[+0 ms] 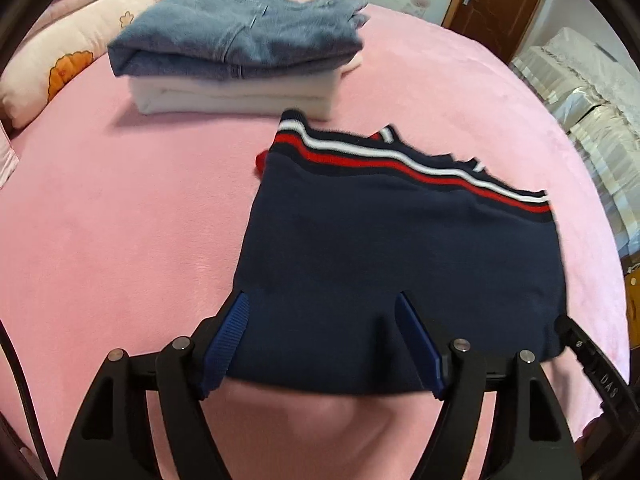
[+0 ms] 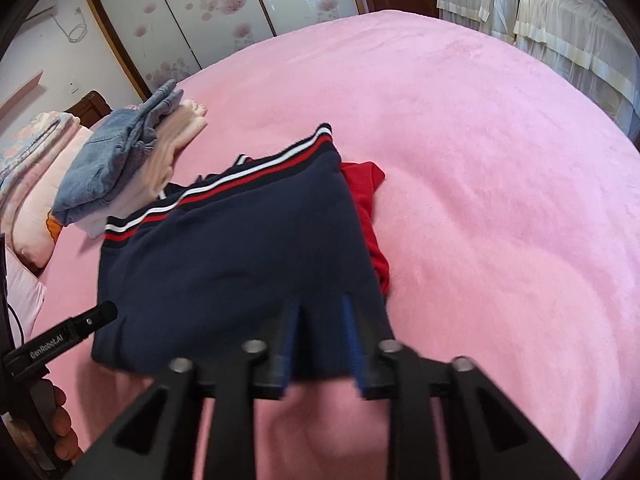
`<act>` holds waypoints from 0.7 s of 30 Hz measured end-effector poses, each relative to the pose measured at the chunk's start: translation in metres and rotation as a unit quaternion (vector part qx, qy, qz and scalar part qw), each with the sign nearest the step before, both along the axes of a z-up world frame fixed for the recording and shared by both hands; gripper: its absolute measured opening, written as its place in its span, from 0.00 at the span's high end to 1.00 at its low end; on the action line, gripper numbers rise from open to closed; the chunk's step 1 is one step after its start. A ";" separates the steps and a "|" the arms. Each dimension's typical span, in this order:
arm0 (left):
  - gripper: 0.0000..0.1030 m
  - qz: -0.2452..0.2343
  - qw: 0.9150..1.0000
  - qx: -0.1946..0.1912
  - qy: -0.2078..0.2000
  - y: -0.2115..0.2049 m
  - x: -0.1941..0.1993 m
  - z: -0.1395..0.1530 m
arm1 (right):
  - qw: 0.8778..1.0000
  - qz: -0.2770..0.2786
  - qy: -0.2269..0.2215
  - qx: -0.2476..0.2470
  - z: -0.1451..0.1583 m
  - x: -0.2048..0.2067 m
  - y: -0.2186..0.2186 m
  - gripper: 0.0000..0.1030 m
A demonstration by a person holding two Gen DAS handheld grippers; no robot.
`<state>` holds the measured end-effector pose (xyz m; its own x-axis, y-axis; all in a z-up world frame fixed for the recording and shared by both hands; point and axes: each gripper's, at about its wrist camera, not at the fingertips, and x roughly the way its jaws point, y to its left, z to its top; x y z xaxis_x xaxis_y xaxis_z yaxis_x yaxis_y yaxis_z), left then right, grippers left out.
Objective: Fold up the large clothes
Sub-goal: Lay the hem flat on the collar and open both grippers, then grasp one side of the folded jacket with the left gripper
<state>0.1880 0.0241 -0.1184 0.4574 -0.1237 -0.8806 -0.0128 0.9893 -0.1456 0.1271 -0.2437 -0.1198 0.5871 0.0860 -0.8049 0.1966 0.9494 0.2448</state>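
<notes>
A folded navy garment (image 1: 400,248) with red and white striped ribbing along its far edge lies flat on the pink bed (image 1: 120,220). My left gripper (image 1: 322,300) hovers over its near edge, jaws wide apart, blue pads clear of the cloth. In the right wrist view the same garment (image 2: 240,264) shows a red part (image 2: 362,184) sticking out on its right side. My right gripper (image 2: 320,310) stands at the garment's near right corner, its jaws a narrow gap apart with navy cloth lying between them, not pinched.
A stack of folded clothes, jeans (image 1: 240,40) on a white piece (image 1: 232,96), sits at the far left beside a pillow (image 1: 60,60). Pink blanket (image 2: 480,160) stretches to the right. A hand (image 2: 60,420) holds the left gripper's body at the lower left.
</notes>
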 end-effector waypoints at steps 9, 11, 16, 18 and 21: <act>0.28 -0.012 0.999 0.007 -0.034 0.006 -0.045 0.061 | 0.999 0.014 -0.029 -0.002 0.045 -0.048 0.017 0.64; 0.28 -0.014 0.999 0.009 -0.038 0.009 -0.056 0.070 | 0.999 0.020 -0.039 -0.007 0.055 -0.058 0.021 0.64; 0.28 -0.020 0.999 -0.008 -0.032 0.015 -0.079 0.082 | 0.997 0.036 -0.056 -0.029 0.074 -0.077 0.035 0.63; 0.28 -0.020 0.999 -0.013 -0.028 0.018 -0.086 0.084 | 0.997 0.042 -0.060 -0.033 0.077 -0.081 0.041 0.63; 0.27 -0.024 0.999 -0.023 -0.020 0.020 -0.094 0.083 | 0.996 0.053 -0.062 -0.029 0.080 -0.088 0.049 0.63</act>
